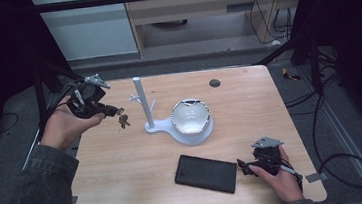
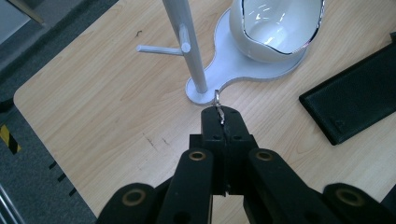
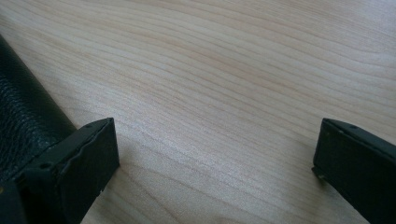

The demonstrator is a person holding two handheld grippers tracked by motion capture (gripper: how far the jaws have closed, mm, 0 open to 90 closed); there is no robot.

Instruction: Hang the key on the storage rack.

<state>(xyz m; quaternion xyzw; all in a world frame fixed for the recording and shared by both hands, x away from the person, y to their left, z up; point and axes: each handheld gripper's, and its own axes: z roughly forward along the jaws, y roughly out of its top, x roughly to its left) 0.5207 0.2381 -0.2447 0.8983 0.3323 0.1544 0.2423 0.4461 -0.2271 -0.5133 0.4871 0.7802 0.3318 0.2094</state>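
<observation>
My left gripper (image 1: pixel 113 110) is held above the table's left side, shut on a small bunch of keys (image 1: pixel 123 120) that dangles from its tips. In the left gripper view the jaws are pressed together (image 2: pixel 220 122) on a metal key ring (image 2: pixel 217 100), just short of the white peg stand (image 2: pixel 192 51) and its side peg (image 2: pixel 159 48). The stand's pole (image 1: pixel 141 100) rises from a white base that also carries a white bowl (image 1: pixel 190 116). My right gripper (image 1: pixel 244 166) rests low at the front right, open and holding nothing (image 3: pixel 215 158), beside a flat black case (image 1: pixel 206 173).
The black case (image 3: pixel 21 123) lies right against the right gripper's left jaw. A wooden table (image 1: pixel 249 105) carries everything, with a small dark grommet (image 1: pixel 214 83) near its far edge. Dark stands and cables surround the table.
</observation>
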